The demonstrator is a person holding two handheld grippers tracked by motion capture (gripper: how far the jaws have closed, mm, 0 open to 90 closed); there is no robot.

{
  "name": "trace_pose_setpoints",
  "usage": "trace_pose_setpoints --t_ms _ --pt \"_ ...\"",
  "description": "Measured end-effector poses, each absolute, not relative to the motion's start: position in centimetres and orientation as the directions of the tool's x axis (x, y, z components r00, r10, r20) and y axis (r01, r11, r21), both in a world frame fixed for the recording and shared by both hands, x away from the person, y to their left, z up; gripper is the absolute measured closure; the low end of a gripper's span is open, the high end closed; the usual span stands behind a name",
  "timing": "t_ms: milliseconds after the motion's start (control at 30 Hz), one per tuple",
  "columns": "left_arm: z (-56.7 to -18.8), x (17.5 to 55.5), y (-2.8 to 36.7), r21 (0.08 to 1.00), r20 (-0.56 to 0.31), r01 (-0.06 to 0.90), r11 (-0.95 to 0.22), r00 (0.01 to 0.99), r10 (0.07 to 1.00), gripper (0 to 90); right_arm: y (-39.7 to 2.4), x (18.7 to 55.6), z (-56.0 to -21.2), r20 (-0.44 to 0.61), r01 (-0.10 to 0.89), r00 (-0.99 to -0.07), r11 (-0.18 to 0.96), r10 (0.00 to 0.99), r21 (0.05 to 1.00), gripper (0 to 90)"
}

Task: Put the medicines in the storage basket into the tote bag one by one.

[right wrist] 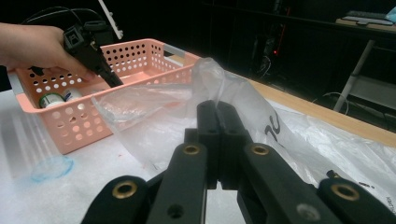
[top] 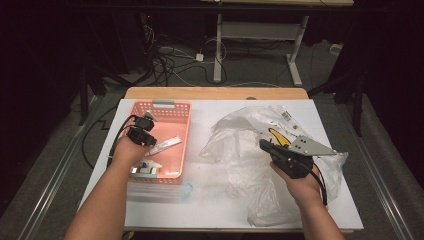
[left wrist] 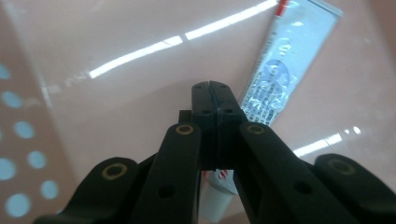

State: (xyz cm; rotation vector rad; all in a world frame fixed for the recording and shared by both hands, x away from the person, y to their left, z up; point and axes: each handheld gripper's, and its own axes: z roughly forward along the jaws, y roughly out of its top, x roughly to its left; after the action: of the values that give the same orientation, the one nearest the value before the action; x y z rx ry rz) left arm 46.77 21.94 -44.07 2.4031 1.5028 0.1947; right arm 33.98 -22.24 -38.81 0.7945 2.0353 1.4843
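Observation:
A pink perforated basket (top: 182,107) stands on the left of the white table top. My left gripper (top: 149,141) hangs over it, pointing down inside, jaws shut and empty. In the left gripper view my left gripper (left wrist: 211,89) is just above the basket floor (left wrist: 116,107), beside a white and silver tube (left wrist: 280,60). The same tube (top: 165,145) lies in the basket's middle. My right gripper (top: 264,145) is over a crumpled clear plastic bag (top: 235,135), jaws shut. In the right gripper view my right gripper (right wrist: 217,109) has nothing visible between its jaws; the bag (right wrist: 154,116) billows just beyond them.
A small green and white container (top: 147,167) lies at the basket's near end. A flat clear pouch with a blue round part (top: 187,189) rests in front of the basket. Something yellow (top: 276,136) shows through the bag. Beyond the table's far wooden edge (top: 215,93) are cables and desk legs.

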Motion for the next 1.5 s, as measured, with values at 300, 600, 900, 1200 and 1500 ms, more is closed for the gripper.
trace_pose_setpoints --t_ms 300,600,900,1200,1500 --pt "-43.7 46.2 21.3 0.346 -0.018 0.824 -0.448 0.483 0.875 87.6 -22.1 34.0 -38.9 -0.058 0.166 -0.708 0.245 0.704 0.955 90.0" --pt "-41.8 45.1 22.2 0.483 -0.092 0.775 -0.408 0.508 0.856 65.2 -22.1 34.0 -39.0 -0.055 0.169 -0.71 0.245 0.702 0.955 90.0" --pt "-42.4 44.8 21.6 0.406 -0.13 0.78 -0.476 0.565 0.815 29.8 -22.2 33.8 -38.8 -0.049 0.165 -0.71 0.233 0.703 0.958 90.0" --pt "-44.5 45.1 20.1 0.252 -0.071 0.789 -0.56 0.592 0.803 36.3 -22.2 33.7 -38.7 -0.058 0.159 -0.71 0.24 0.701 0.958 90.0" --pt "-44.6 44.8 19.9 0.239 -0.049 0.775 -0.585 0.611 0.79 40.4 -22.1 33.6 -38.7 -0.05 0.165 -0.712 0.236 0.701 0.958 90.0"
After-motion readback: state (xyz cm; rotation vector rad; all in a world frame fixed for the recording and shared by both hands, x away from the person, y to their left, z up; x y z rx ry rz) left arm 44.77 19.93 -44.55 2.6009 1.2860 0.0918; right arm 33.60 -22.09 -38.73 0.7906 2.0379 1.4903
